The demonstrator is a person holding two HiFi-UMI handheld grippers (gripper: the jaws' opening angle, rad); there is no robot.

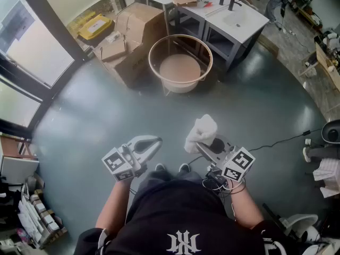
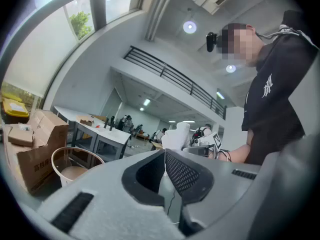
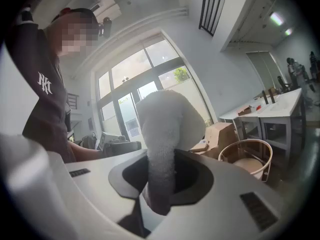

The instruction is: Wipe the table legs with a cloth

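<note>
- Gripping the fluffy white cloth (image 1: 201,133), your right tool (image 1: 204,149) has its jaws clamped on it, bunched upright above the grey floor (image 1: 106,116).
- Your left tool (image 1: 151,142) is closed, empty.
- The white surface on dark legs (image 1: 249,23) stands well apart from both.

Black tee, pale grey grippers, marker cubes

A black short-sleeved shirt (image 1: 180,211) is worn, with a white interlocking-letter logo (image 1: 183,242) printed on the chest, and a small black camera (image 2: 212,40) is mounted at the head. The left gripper (image 1: 153,142) and right gripper (image 1: 200,145) are both shelled in pale grey plastic with dark, mesh-textured pockets round the jaws. Each is capped by a white cube (image 1: 118,163) printed with black square markers. Thin black cables (image 1: 215,182) are bunched by the right wrist.
</note>
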